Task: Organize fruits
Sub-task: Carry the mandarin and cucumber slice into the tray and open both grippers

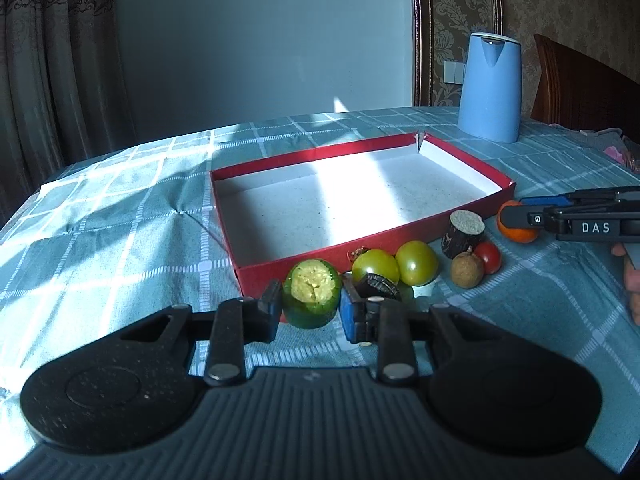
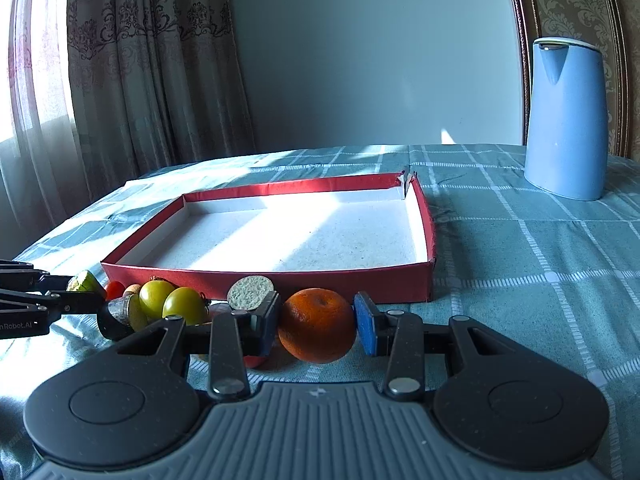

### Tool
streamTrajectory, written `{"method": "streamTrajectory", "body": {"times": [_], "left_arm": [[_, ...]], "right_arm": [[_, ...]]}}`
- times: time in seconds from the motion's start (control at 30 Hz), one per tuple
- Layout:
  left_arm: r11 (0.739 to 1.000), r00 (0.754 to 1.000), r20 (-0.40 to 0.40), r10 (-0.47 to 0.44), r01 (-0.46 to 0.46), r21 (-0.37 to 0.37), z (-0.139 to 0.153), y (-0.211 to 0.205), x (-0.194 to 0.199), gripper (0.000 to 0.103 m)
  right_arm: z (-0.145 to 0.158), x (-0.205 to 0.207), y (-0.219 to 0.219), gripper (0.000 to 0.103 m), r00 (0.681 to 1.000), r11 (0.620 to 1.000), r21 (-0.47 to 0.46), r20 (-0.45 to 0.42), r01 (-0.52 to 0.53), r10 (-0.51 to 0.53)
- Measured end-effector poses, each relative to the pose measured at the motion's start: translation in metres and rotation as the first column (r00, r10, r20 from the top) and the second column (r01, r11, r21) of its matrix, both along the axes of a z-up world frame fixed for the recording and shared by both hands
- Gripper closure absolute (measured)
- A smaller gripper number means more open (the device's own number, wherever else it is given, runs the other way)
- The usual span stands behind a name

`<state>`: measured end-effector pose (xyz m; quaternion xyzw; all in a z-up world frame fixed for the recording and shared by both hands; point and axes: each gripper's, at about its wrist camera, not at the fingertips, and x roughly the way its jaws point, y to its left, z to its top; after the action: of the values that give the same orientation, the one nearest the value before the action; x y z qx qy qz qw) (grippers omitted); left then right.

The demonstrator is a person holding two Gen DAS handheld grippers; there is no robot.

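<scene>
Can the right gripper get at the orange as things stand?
Probably yes: the orange already sits between the open fingers of the right gripper, nothing between them. A red fruit by the left finger crowds it slightly.

Setting: a home, probably a dining or living room. Evidence: table covered with a teal checked tablecloth (image 2: 520, 248); patterned curtains (image 2: 132, 80) over a sunlit window at left; damask wallpaper (image 1: 452, 4) inside a dark wooden frame; a carved wooden chair back (image 1: 576, 84) behind the table; a blue electric kettle (image 2: 566, 120) on the cloth; a wall switch (image 1: 454, 71), small and blurred, beside the kettle.
</scene>
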<state>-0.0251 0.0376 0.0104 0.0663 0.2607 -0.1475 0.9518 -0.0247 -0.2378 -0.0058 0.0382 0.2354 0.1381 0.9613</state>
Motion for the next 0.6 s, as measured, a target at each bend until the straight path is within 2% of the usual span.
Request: {"method": "streamTrajectory", "body": {"times": [0.2, 0.33, 0.47, 0.6], "left_arm": [[0.999, 1.000, -0.001, 0.028, -0.028, -0.037, 0.017, -0.007, 0.032, 0.076], [0.997, 0.997, -0.011, 0.079, -0.079, -0.022, 0.015, -0.018, 0.064, 0.076], [0.992, 0.991, -0.044, 0.125, -0.126, -0.028, 0.009, -0.023, 0.099, 0.076], [0.985, 0.982, -0.079, 0.171, -0.172, -0.004, -0.001, -0.025, 0.129, 0.076]], "right_arm": [[0.017, 0.012, 0.014, 0.063, 0.999, 0.998, -0.068, 0.048, 0.001, 0.002], [0.029, 0.039, 0.027, 0.063, 0.996, 0.992, -0.125, 0.083, 0.026, -0.016], [0.030, 0.081, 0.038, 0.063, 0.997, 0.985, -0.164, 0.061, 0.053, -0.044], [0.020, 0.122, 0.046, 0.063, 0.998, 0.981, -0.189, -0.023, 0.051, -0.056]]}}
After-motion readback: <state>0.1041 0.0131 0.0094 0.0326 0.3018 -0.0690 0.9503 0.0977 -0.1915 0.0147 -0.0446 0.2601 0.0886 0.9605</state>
